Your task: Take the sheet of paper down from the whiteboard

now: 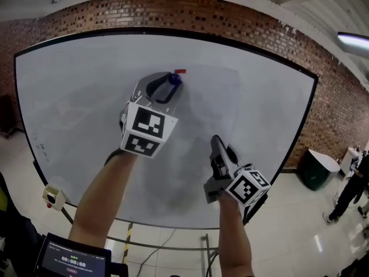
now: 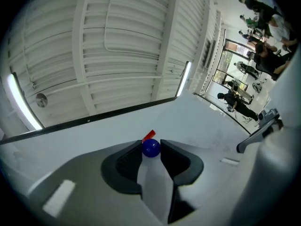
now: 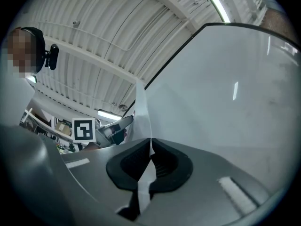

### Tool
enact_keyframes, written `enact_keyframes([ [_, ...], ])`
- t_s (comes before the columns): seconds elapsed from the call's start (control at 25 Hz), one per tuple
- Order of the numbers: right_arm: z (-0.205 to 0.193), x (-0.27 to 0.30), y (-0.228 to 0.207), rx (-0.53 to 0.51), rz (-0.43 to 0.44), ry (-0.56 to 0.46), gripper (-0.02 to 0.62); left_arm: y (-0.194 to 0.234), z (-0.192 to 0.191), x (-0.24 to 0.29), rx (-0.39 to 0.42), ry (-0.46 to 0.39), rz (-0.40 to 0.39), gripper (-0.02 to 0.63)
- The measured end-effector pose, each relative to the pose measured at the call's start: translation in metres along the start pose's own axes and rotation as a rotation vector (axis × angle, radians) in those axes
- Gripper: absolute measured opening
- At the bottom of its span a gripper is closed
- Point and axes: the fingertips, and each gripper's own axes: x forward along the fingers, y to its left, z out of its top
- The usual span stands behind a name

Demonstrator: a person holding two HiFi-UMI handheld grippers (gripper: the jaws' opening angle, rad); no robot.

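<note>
A white sheet of paper [image 1: 202,105] lies flat on the whiteboard [image 1: 75,85]. A round blue magnet [image 1: 174,78] and a small red magnet [image 1: 180,71] sit at its top left corner. My left gripper [image 1: 170,79] points up at the board, its jaws closed on the blue magnet [image 2: 151,148], with the red magnet [image 2: 148,135] just beyond. Lower down, my right gripper [image 1: 215,138] is shut on the sheet's edge. In the right gripper view the paper [image 3: 141,112] runs up from between the pinched jaws [image 3: 150,142].
A brick wall [image 1: 259,25] surrounds the whiteboard. A small box [image 1: 53,196] hangs at the board's lower left edge. A dark green bin [image 1: 316,169] stands on the floor at right, with a person [image 1: 354,186] past it. A screen [image 1: 72,261] shows at bottom left.
</note>
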Motion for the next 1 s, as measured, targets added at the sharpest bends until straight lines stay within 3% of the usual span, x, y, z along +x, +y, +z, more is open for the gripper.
enact_keyframes([
  [0.12, 0.002, -0.016, 0.0, 0.002, -0.009, 0.003, 0.014, -0.011, 0.009, -0.008, -0.007, -0.007, -0.02, 0.123],
  [0.24, -0.008, -0.038, -0.003, -0.022, -0.037, 0.023, 0.014, -0.022, 0.002, -0.027, -0.069, 0.0, -0.026, 0.123],
  [0.52, -0.055, -0.083, -0.007, -0.052, -0.098, 0.123, 0.014, -0.044, -0.049, -0.086, -0.188, 0.1, 0.01, 0.123],
  [0.84, -0.103, -0.131, 0.006, -0.147, -0.228, 0.217, 0.014, -0.056, -0.111, -0.167, -0.428, 0.18, 0.064, 0.123],
  [1.0, -0.117, -0.154, 0.033, -0.202, -0.297, 0.254, 0.014, -0.07, -0.125, -0.21, -0.501, 0.193, 0.033, 0.123],
])
